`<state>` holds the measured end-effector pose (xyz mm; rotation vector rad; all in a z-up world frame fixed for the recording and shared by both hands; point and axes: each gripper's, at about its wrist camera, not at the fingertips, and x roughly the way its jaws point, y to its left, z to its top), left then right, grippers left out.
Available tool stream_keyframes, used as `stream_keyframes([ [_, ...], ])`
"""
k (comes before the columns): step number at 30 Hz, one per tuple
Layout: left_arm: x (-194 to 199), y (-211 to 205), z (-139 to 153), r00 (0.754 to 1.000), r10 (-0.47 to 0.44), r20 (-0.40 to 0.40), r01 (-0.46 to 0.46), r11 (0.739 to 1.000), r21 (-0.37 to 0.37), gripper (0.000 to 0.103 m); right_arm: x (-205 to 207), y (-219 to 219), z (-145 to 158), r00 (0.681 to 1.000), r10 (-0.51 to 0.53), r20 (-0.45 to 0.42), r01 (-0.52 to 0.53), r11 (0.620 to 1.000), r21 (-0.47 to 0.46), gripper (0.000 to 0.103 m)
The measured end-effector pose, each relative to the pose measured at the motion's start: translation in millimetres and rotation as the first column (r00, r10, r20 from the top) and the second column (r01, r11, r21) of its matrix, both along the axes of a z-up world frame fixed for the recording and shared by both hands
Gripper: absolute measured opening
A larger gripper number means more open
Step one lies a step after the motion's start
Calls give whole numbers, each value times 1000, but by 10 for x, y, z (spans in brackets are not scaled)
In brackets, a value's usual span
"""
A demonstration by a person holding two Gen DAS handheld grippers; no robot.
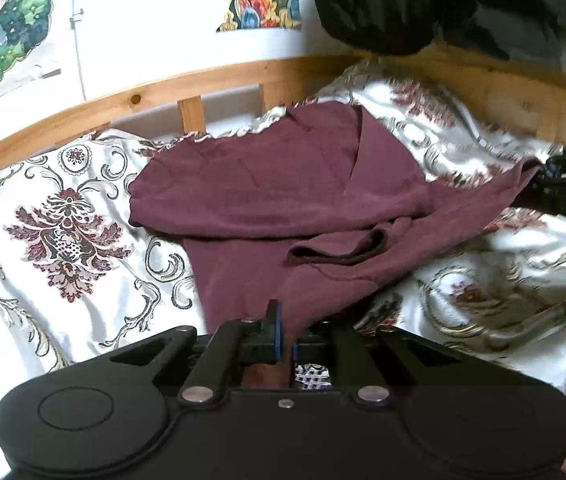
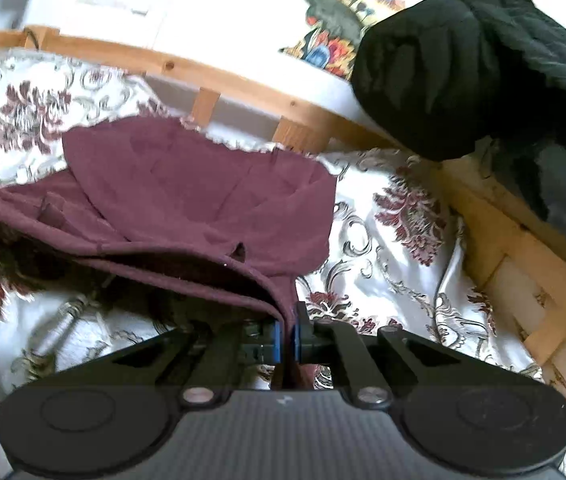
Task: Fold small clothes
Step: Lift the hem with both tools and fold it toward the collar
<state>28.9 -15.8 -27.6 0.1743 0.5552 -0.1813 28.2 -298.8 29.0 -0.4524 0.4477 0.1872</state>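
Presently catalogued: one small maroon knit garment, partly folded, is spread on a bed covered by a white satin bedspread with burgundy floral medallions. Its near corner is pinched in the left hand-held gripper, whose blue-padded jaws are closed on the cloth. Another corner of the hem is clamped likewise in the right hand-held gripper, jaws shut on fabric. Both corners are raised, seemingly so that the near edge can be carried over the body for a further fold. A pale wooden slatted bed rail and a black padded jacket draped on it are noted behind.
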Motion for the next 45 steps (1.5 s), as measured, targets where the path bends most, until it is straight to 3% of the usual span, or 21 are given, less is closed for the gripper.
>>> stream_keyframes([
  [9,-299,305,225,999,-53,-12,52,997,-60,4,-480,26,194,999,19,41,-21,999,44,7],
  [16,-596,427,410,993,-116,15,117,992,-40,4,-845,64,321,996,46,77,-50,997,54,7],
  [24,-729,542,551,993,-119,18,119,991,-61,4,-1043,90,404,990,63,128,-73,995,72,7],
  [29,-618,602,565,996,-95,6,95,990,-107,5,-946,107,382,992,65,106,-74,994,85,7],
  [35,-369,546,721,993,-117,15,118,990,-83,5,-658,27,424,996,67,58,-74,987,139,7],
  [40,60,547,965,994,-106,-3,105,991,-88,5,-307,-7,518,994,77,76,-87,987,133,7],
  [45,674,593,1181,997,-36,-65,30,996,-80,5,196,70,622,988,110,110,-122,987,105,7],
])
